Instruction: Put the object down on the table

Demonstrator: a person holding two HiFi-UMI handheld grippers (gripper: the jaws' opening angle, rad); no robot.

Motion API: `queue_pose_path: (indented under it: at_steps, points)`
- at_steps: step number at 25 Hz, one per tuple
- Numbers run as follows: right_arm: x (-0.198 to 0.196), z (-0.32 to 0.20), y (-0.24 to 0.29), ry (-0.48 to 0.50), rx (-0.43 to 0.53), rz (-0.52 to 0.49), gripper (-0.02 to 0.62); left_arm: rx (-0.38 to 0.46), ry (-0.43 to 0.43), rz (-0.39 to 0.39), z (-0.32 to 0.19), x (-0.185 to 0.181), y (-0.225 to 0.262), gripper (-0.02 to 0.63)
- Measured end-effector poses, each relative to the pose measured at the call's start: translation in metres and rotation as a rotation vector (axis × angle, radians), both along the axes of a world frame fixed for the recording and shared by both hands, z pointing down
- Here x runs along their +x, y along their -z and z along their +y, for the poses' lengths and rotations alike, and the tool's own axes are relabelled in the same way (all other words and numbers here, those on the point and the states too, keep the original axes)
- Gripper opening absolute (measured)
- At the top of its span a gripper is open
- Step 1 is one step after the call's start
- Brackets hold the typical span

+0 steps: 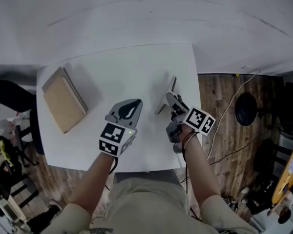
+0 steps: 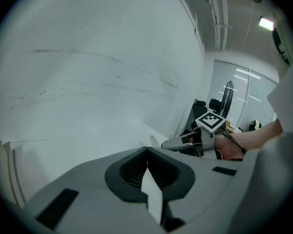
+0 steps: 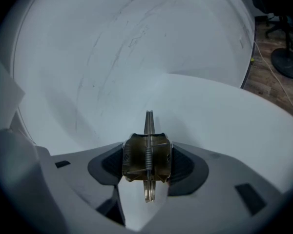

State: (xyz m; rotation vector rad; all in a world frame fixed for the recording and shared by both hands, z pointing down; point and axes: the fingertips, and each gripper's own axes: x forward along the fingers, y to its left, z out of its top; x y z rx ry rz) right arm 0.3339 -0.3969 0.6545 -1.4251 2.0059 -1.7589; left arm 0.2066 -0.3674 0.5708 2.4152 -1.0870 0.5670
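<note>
My right gripper (image 1: 171, 100) is shut on a small translucent brownish spring clip (image 3: 136, 162), whose metal coil shows between the pads. The clip's thin pale tip (image 1: 165, 95) sticks out forward, just above the white table (image 1: 127, 67) near its right edge. In the left gripper view the same clip tip (image 2: 155, 141) pokes out ahead of the right gripper (image 2: 185, 143). Near the table's front middle, my left gripper (image 1: 136, 104) has its jaws together with nothing between them (image 2: 147, 150). Whether the clip touches the tabletop cannot be told.
A flat tan cardboard box (image 1: 63, 99) lies on the table's left part. Right of the table is wooden floor with a round black stand base (image 1: 245, 108) and a white cable (image 1: 229, 106). Dark chairs and clutter stand at the left and right edges.
</note>
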Motion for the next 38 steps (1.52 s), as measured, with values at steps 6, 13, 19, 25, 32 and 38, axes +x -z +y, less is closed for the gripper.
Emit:
queue_pose_path:
  at_steps: [6,13,19,25,32,38]
  points:
    - [-0.019,-0.014,-0.011,0.016,0.008,-0.013,0.239,-0.029,0.055,0.024,-0.008,-0.014,-0.018,0.021]
    - [-0.028,-0.022,-0.011,0.026,0.055,0.064,0.241,-0.067,0.027,0.043,-0.001,-0.014,-0.025,0.021]
    - [-0.030,-0.021,-0.013,0.112,0.099,0.295,0.270,-0.067,0.004,0.052,0.002,-0.013,-0.021,0.021]
    - [-0.025,-0.010,-0.023,0.194,0.095,0.477,0.284,-0.055,-0.015,0.037,0.004,-0.014,-0.016,0.021]
    - [-0.020,0.002,-0.028,0.278,0.085,0.626,0.316,-0.043,-0.024,0.015,0.013,-0.020,-0.009,0.021]
    - [-0.008,0.008,-0.037,0.300,0.045,0.709,0.359,-0.012,-0.005,0.027,0.017,-0.023,0.002,0.021]
